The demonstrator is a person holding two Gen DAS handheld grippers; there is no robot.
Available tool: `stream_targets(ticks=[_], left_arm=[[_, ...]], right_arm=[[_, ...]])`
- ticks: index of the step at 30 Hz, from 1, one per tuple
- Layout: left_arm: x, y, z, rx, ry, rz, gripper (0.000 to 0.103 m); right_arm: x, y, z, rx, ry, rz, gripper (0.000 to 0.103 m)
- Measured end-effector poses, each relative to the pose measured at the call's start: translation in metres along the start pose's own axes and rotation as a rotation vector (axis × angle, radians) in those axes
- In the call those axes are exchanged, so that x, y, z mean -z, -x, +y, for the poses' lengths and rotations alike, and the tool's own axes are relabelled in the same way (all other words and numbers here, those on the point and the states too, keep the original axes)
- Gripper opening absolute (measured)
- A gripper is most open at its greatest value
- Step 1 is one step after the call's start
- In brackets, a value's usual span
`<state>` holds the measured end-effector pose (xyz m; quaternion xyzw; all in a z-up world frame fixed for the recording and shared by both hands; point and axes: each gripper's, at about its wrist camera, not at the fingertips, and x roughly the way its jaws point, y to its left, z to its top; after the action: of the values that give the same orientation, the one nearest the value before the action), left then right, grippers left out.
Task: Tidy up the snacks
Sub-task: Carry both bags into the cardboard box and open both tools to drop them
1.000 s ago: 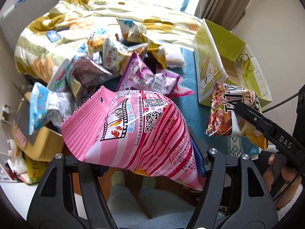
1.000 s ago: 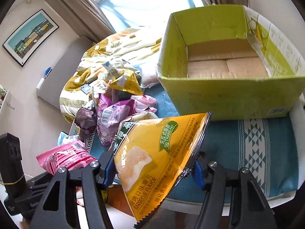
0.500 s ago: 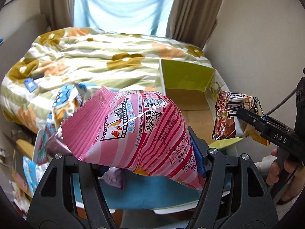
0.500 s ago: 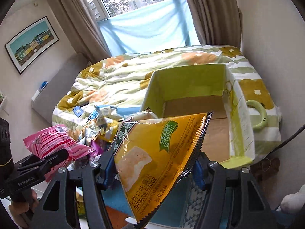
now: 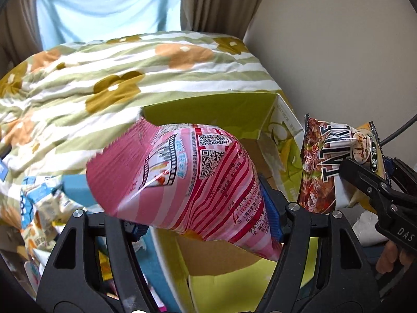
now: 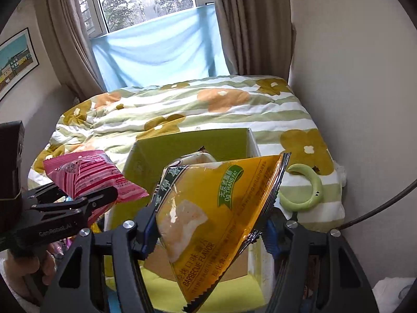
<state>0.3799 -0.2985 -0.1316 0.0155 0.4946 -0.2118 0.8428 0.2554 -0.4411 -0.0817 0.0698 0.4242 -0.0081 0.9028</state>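
Left wrist view: the left gripper [image 5: 206, 221] carries a pink striped snack bag [image 5: 187, 180] in the lower middle of the frame, and its jaws are now opening while the bag is between them; the blue pad on the right side looks to touch the foil, the left pad is hidden behind the bag. One second ago this bag hung over the pile of snacks on the tabletop. Now the green cardboard box [image 5: 208, 112] fills the frame behind and under it, with its brown bottom visible below the bag. So the bag has come from the pile to a place above the open box.

At the right edge of the same view the right gripper [image 5: 365, 177] pinches a dark and yellow bag. In the right wrist view this is the yellow barbecue chips bag [image 6: 221, 208], pressed between the two blue pads of the gripper in the lower middle, also in front of the box [image 6: 192, 140], which was farther away and more to the right a second ago. The pink bag shows at the middle left there.

The rest of the snacks [image 5: 41, 203] lie at the lower left, on the tabletop near the flowered bed cover [image 5: 130, 65].

I judge that both bags are in position for dropping, and the left one is about to be released first. The pile means the task is far from finished.
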Motion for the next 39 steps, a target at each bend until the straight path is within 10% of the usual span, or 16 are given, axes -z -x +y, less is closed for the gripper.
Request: stream_targets(ticks=[4, 26, 30, 39], left_arm=[[-0.013, -0.034, 0.002, -0.037, -0.012, 0.049, 0.096], [0.034, 0.004, 0.077, -0.101, 0.111, 0.057, 0.096], [0.044, 0.011, 0.079, -0.118, 0.088, 0.058, 0.096], [0.061, 0.040, 0.069, -0.109, 0.071, -0.001, 0.096]], right_arm=[[-0.011, -0.022, -0.011, 0.038, -0.002, 0.030, 0.060], [-0.047, -0.106, 0.000, -0.046, -0.046, 0.099, 0.063], [-0.044, -0.125, 0.010, -0.019, 0.023, 0.178, 0.103], [-0.018, -0.098, 0.006, -0.012, 0.044, 0.187, 0.103]])
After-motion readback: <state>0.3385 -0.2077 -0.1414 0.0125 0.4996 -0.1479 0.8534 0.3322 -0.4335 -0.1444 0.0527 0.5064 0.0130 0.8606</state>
